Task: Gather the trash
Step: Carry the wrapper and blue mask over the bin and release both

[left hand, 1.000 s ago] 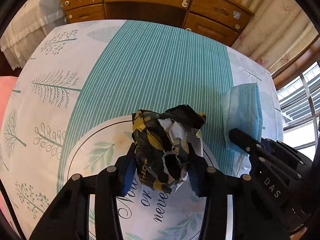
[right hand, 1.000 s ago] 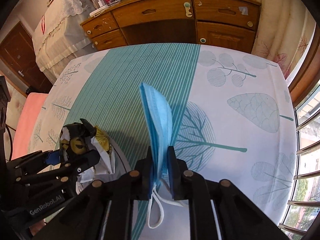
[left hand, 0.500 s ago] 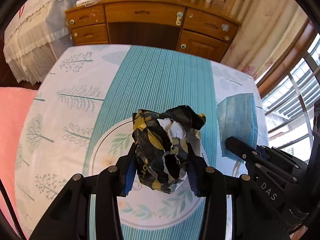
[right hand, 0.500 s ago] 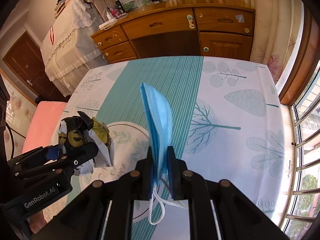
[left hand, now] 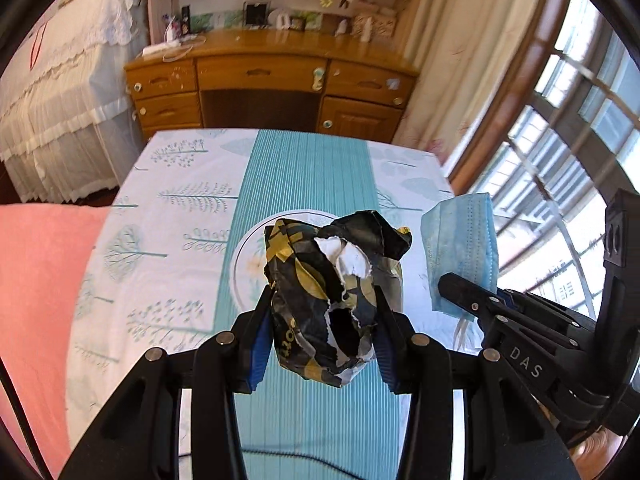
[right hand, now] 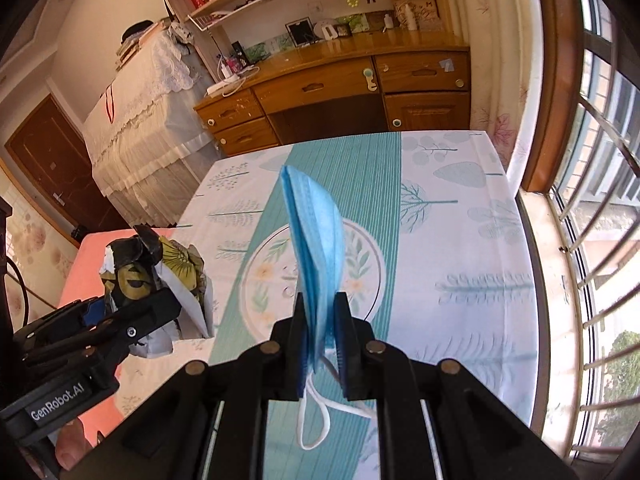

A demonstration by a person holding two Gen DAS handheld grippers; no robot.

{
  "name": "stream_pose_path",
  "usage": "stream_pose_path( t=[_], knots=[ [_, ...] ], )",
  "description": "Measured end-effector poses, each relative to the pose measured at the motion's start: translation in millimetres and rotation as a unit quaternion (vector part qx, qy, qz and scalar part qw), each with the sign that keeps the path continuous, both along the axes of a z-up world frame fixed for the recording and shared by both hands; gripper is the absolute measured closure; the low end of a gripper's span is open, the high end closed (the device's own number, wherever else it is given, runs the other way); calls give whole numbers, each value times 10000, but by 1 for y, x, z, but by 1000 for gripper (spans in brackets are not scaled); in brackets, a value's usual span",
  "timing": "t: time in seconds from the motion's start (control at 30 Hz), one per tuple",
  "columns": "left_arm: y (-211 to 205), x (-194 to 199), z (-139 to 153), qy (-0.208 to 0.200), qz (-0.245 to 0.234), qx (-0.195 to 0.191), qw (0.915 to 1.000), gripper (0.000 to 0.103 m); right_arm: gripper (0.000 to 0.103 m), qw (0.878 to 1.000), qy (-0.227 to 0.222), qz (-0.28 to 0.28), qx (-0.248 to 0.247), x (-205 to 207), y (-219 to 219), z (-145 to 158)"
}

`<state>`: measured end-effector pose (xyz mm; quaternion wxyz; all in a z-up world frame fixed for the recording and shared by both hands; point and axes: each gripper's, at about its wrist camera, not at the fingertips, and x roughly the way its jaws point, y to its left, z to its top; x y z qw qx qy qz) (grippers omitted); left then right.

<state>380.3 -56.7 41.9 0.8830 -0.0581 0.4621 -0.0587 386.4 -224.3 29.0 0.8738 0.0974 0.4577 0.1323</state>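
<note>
A crumpled black and yellow wrapper (left hand: pixel 334 292) with torn white paper showing hangs in the air, and my left gripper (left hand: pixel 324 312) is shut on it from both sides. A folded blue face mask (right hand: pixel 318 248) stands edge-up, pinched by my right gripper (right hand: pixel 320 316), its white ear loops dangling below. Both are held high above the bed with the teal and white leaf-print cover (left hand: pixel 304 176). The right wrist view shows the wrapper (right hand: pixel 156 268) and the left gripper at lower left. The left wrist view shows the mask (left hand: pixel 460 248) at right.
A wooden desk with drawers (right hand: pixel 340 96) stands past the bed's far edge, with small items on top. A white lace-covered cabinet (left hand: pixel 60 92) is at the left, a pink cushion (left hand: pixel 40 280) beside the bed, a barred window (right hand: pixel 592 208) on the right.
Both grippers have risen and drawn back from the bed with their loads. The bed looks smaller and farther, and more of the desk, shelves and window have come into view.
</note>
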Motion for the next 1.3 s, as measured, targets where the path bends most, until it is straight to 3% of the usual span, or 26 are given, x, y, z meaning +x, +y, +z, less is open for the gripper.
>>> stream_pose_path(
  t=[0.27, 0.5, 0.83, 1.3],
  knots=[
    [33, -100, 32, -307, -435, 61, 9986, 61, 92, 9991, -181, -372, -80, -103, 34, 26],
    [67, -175, 35, -381, -816, 130, 9959, 61, 92, 9968, -230, -758, -55, -180, 62, 29],
    [90, -240, 5, 77, -1105, 148, 9937, 61, 92, 9950, 278, -947, -174, -247, 86, 5],
    [67, -273, -59, 680, -1161, 392, 9901, 61, 92, 9889, 1231, -824, -131, -288, 76, -67]
  ],
)
